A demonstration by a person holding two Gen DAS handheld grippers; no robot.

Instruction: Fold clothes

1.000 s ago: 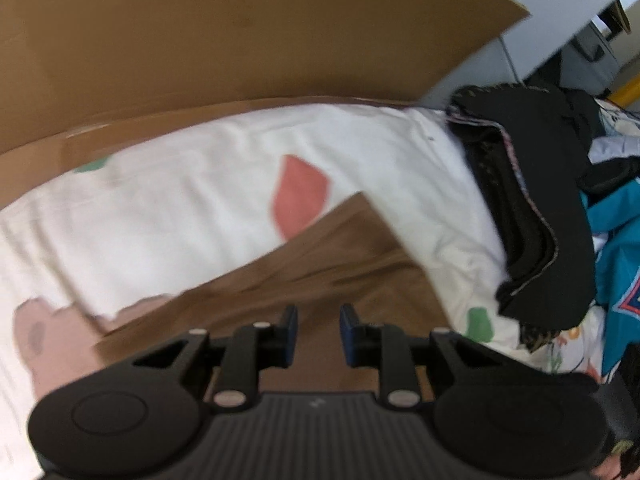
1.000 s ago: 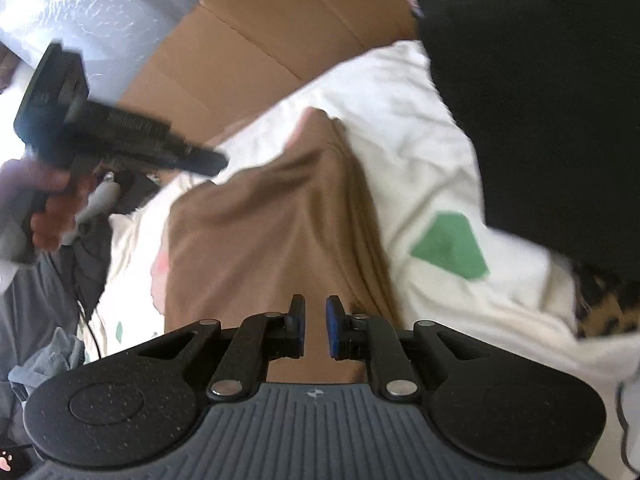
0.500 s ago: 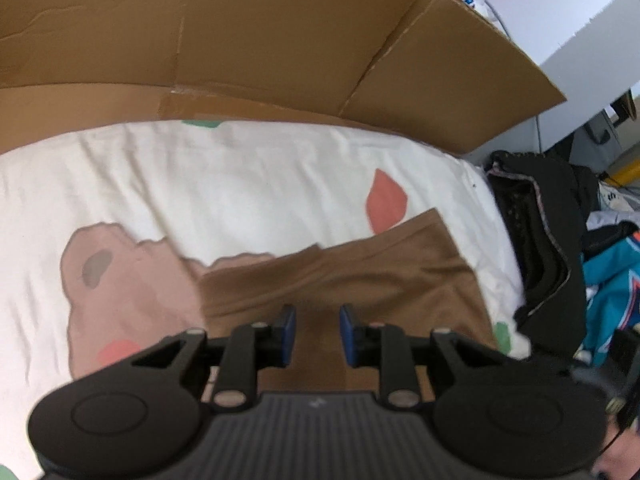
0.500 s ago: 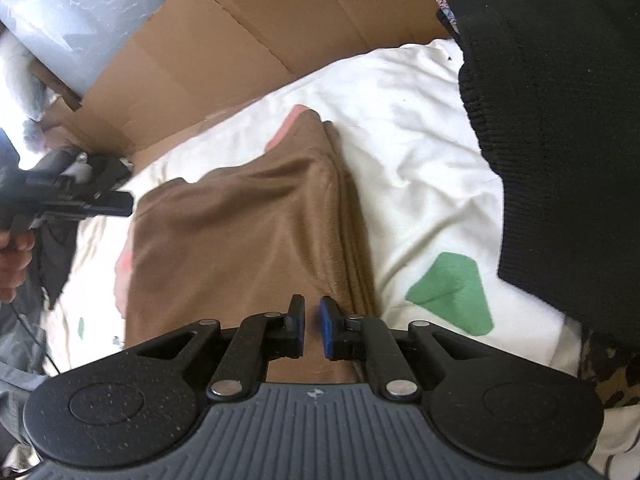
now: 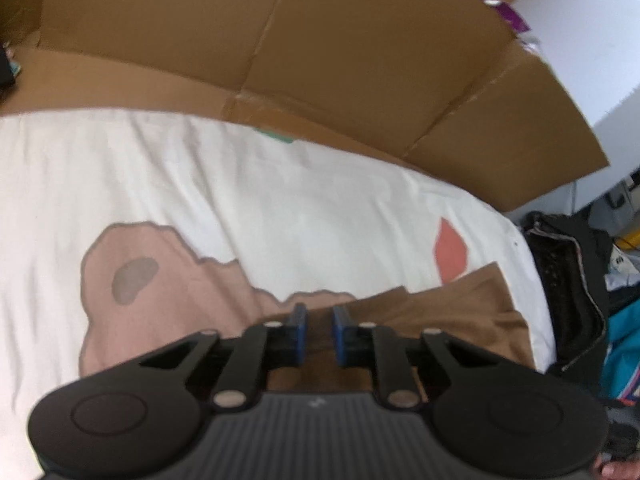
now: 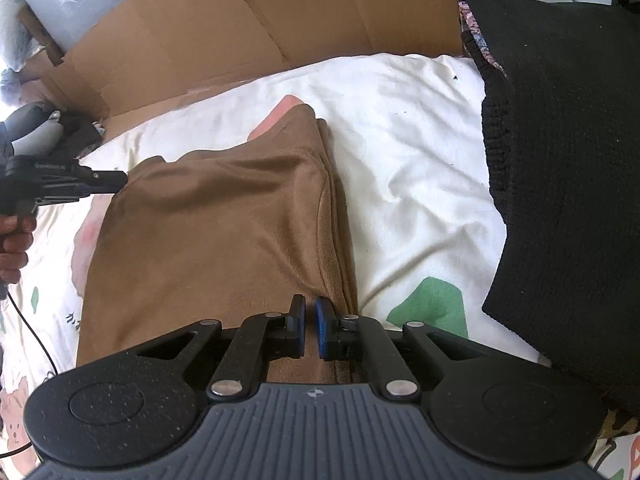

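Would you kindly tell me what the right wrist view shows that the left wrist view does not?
Only the right wrist view shows the left claw from outside, at the brown garment's far corner, plus a green patch. Only the left shows a pink bear print. Both show the garment, white sheet, cardboard and black clothing.

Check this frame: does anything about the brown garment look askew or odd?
The brown garment lies folded on the white printed sheet, but its right edge shows uneven, offset layers, and its far left corner is bunched near the left gripper.
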